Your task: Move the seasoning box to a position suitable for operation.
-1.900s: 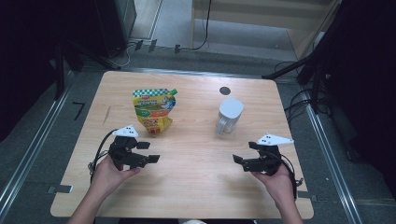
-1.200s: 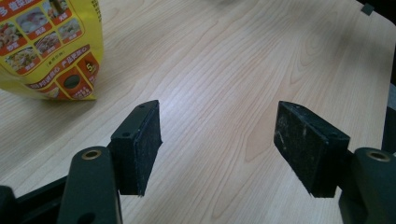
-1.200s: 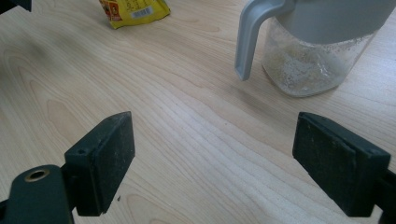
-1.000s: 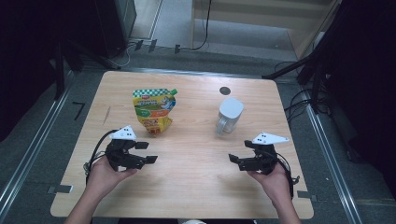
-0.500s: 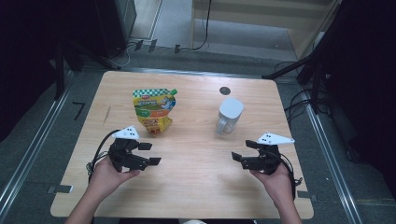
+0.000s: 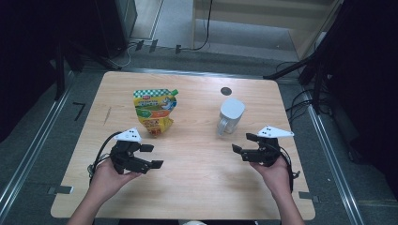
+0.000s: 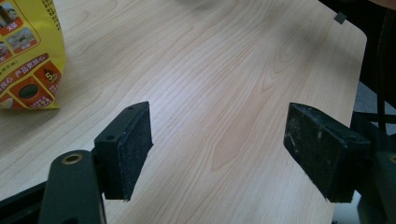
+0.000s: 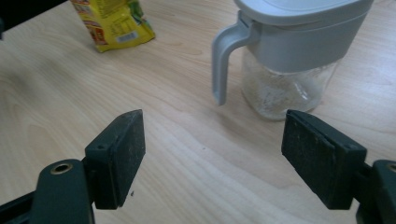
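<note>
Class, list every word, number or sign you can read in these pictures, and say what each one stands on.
"5": on a small orange badge on the yellow pouch, seen in the left gripper view.
Chinese characters on red panels of the pouch: too small and blurred to read.
Red brand patch at the pouch's top in the high view: too small to read.
Barcode on the pouch in the right gripper view: digits unreadable.
Grey-lidded jug: no text.
</note>
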Motion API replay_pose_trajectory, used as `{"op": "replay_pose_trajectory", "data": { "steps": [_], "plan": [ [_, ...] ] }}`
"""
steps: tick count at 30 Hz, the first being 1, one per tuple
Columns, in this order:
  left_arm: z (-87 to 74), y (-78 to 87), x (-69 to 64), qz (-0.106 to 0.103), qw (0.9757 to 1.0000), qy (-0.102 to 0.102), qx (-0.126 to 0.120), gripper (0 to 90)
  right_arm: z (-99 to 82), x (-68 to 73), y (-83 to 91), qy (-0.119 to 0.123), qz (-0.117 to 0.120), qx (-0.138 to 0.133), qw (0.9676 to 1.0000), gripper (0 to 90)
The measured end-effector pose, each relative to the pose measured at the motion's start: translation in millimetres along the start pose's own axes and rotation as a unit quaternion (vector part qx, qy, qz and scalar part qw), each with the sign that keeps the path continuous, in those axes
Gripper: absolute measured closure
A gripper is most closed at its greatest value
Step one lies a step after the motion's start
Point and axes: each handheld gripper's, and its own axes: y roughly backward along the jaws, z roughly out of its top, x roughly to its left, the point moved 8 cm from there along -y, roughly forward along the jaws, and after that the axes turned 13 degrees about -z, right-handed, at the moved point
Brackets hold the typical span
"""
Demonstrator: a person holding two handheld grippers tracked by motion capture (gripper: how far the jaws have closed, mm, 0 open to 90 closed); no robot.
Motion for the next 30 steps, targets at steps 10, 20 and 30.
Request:
{"op": "replay_pose_trajectory", "data": {
  "steps": [10,20,30],
  "plan": [
    [-1.4,0.2,-4.0,0.004,1.0,-0.001,0.006,25.0,21.4,-14.6,-22.2,-0.013,0.004,-0.009,0.9999,21.7],
    [-0.2,1.8,-10.1,0.005,1.0,-0.005,0.007,25.2,26.8,-31.4,-49.7,-0.014,-0.004,-0.01,0.9998,21.2],
    [-1.1,2.0,-9.2,-0.003,0.9999,-0.003,0.009,25.5,15.9,-42.7,-84.8,-0.006,-0.012,-0.019,0.9997,13.6]
  ]
}}
